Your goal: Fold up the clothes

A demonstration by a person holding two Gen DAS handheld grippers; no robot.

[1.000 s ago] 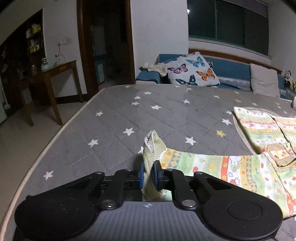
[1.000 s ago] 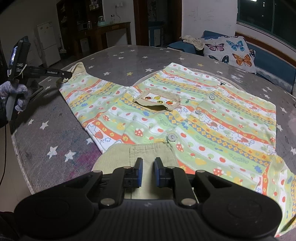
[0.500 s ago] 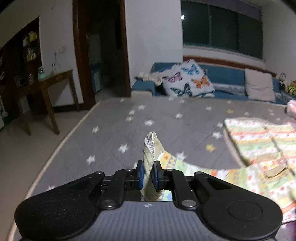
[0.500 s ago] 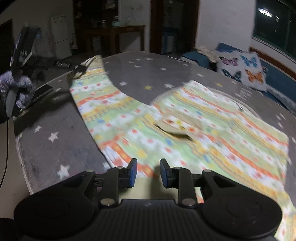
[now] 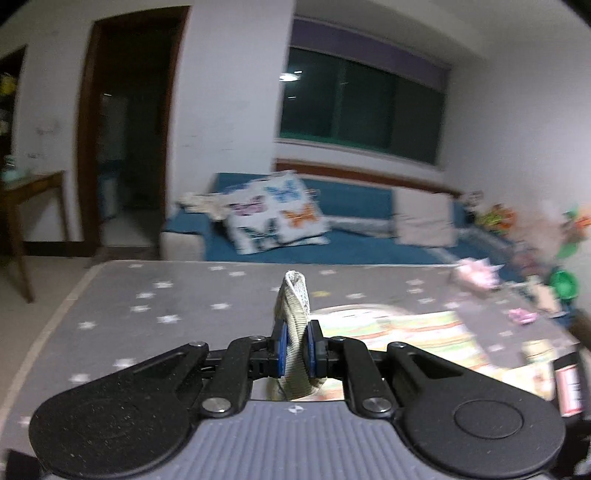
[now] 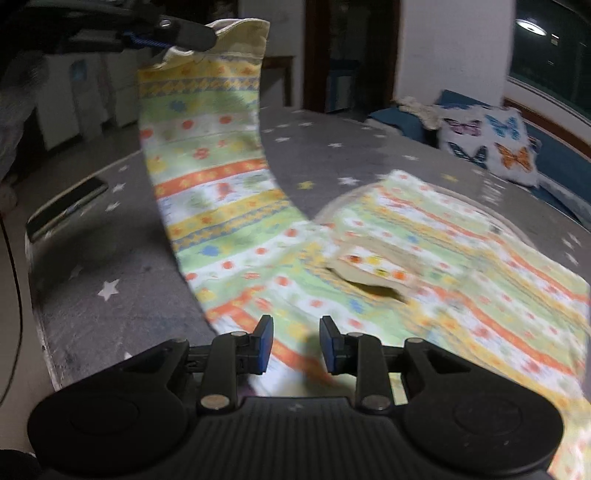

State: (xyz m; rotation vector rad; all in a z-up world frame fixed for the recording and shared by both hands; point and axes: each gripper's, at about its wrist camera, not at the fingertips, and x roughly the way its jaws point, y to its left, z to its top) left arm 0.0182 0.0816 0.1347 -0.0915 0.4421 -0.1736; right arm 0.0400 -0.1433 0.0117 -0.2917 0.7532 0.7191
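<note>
The left gripper was pinched tight on the cuff of one sleeve, and the soft cuff poked up between its blue pads. It held the cuff high above the bed, likely so the long sleeve could swing over and be laid across the shirt. From the other camera, the sleeve hung like a bright striped ribbon from the left gripper down to the shoulder of the shirt. The right gripper had its jaws a little apart, and nothing was pinched between them. It hung low over the near edge of the shirt, maybe to keep that part from sliding, though it could not be seen if it touched the cloth. The shirt lay flat and face up on the grey star blanket, with its small pocket showing in the middle. A flat dark thing lay near the blanket's edge, well away from the shirt. A butterfly pillow sat on the blue sofa behind the bed. The fold looked only just started.
</note>
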